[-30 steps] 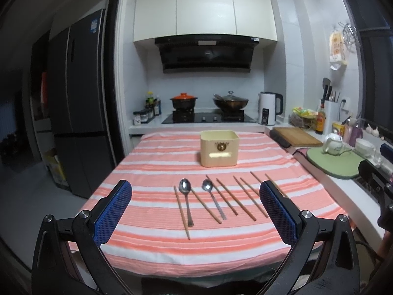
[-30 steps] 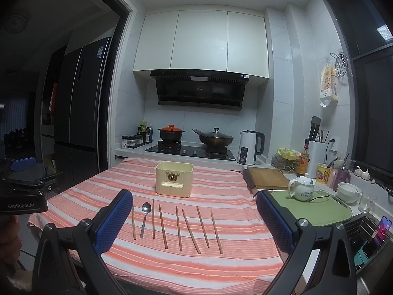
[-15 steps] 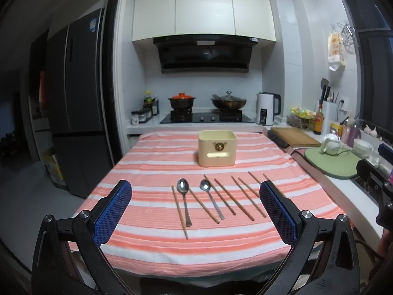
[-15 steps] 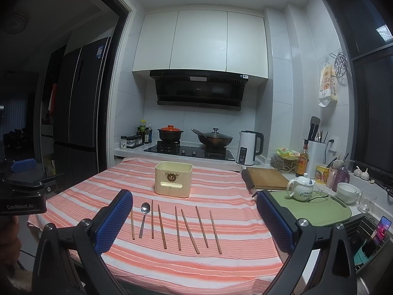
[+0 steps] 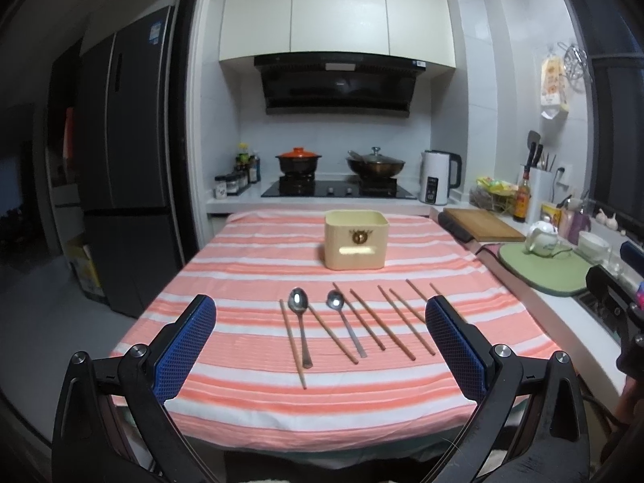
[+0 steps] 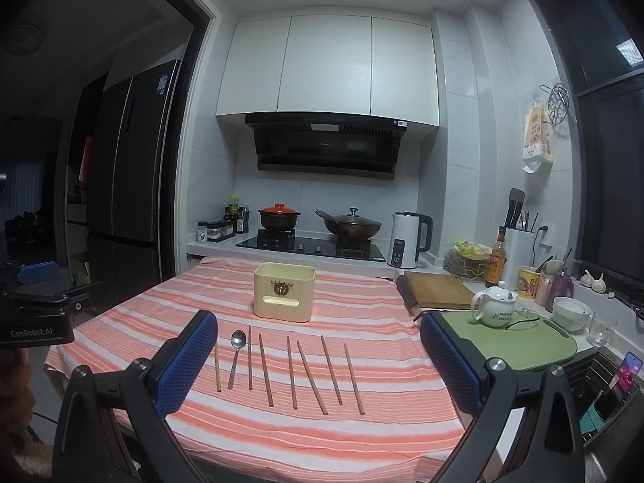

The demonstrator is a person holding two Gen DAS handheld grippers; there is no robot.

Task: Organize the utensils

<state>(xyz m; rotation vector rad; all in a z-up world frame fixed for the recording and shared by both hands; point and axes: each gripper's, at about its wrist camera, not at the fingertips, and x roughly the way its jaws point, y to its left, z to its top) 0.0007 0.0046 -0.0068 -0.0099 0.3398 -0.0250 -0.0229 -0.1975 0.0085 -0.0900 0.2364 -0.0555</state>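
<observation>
Both the left gripper and the right gripper hover with jaws wide apart, empty. On the striped desk wooden chopsticks and two metal spoons lie in a row, nothing blocking them. The cream utensil holder stands beyond, apart. A teapot sits on the side counter.

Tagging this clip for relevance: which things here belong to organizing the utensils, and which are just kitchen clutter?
Job:
two metal spoons
wooden chopsticks in a row on the striped cloth
cream square plastic holder

Lying about:
white electric kettle
orange-lidded pot
wooden cutting board
white teapot
</observation>
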